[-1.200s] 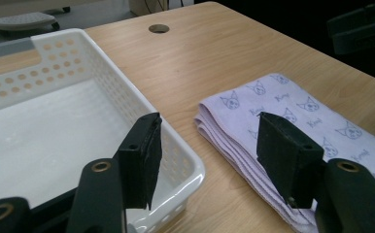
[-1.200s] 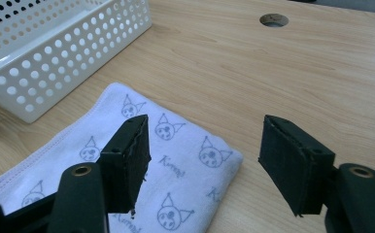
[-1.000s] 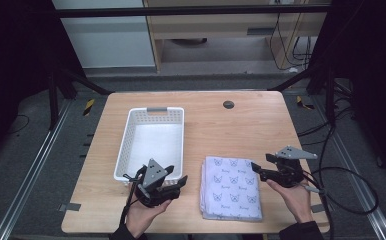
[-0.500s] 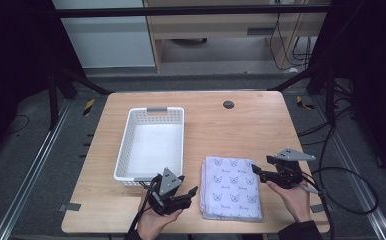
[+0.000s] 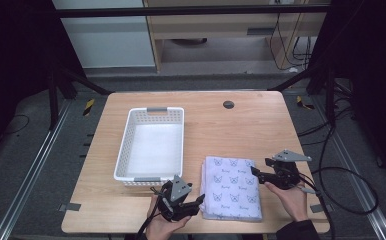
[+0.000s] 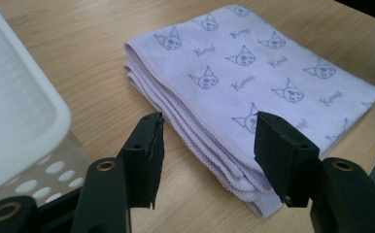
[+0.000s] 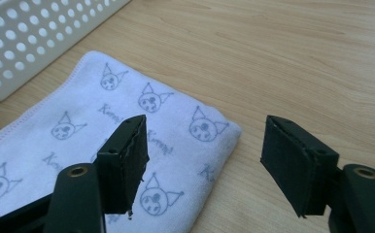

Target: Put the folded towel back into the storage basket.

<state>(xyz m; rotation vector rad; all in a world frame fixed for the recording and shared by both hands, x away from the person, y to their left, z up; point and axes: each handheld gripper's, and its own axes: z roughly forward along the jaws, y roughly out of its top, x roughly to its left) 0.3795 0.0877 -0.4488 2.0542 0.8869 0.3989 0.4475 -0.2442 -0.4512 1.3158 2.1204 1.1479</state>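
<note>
Lilac folded towel [image 5: 232, 187] lies on the tabletop [image 5: 241, 125] just beside the white basket [image 5: 152, 144], flanked by the released left claw [image 5: 197, 201] and right claw [image 5: 257, 173], apparently pre-grasp; next, each must close on an edge.

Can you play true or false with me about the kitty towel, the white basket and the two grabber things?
1. The folded towel lies inside the basket. False: it lies on the table, beside the basket.
2. The left gripper is open. True.
3. The right gripper is squeezing the towel. False: its fingers are spread apart, holding nothing.
4. The towel has cat faces printed on it. True.
5. The basket is full of toys. False: it looks empty.
</note>
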